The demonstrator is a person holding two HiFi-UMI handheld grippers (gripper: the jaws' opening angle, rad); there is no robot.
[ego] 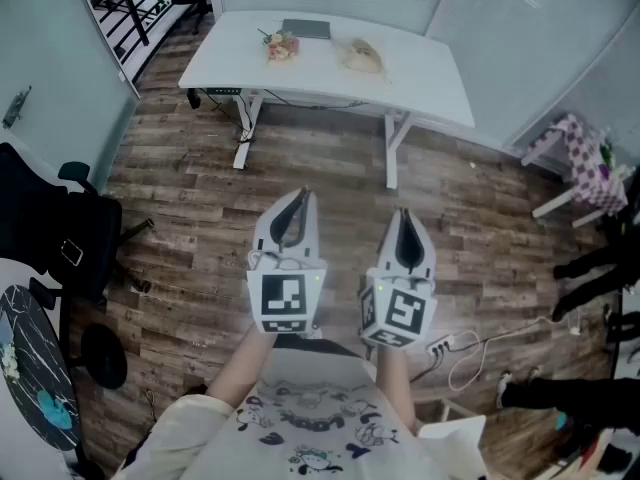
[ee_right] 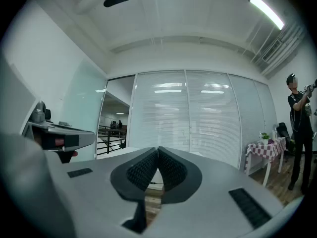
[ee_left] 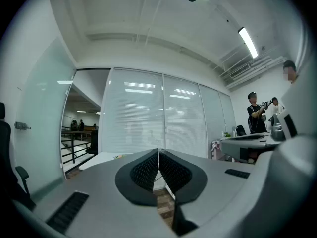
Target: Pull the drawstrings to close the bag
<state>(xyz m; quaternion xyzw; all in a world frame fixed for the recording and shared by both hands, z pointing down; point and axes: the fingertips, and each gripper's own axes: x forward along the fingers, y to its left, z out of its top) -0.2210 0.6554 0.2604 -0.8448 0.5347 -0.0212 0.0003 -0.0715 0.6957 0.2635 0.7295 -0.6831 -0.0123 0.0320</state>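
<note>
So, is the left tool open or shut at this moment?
Shut. In the left gripper view, the left tool has its two jaws meeting at the tips, and nothing is held between them.

On the white table [ego: 420, 68], the tan item [ego: 363, 56] and the small coloured item [ego: 281, 46] are too small to be identified; the checked-cloth table [ego: 588, 163] is cut off by the right edge.

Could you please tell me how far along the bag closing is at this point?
Nothing looks done yet: the bag lies untouched on the table. In hand: nothing; the left tongs and right tongs are shut, empty, level over the floor. Left: walk up, grip the drawstrings, pull. The drawstrings are too small to see here.
</note>
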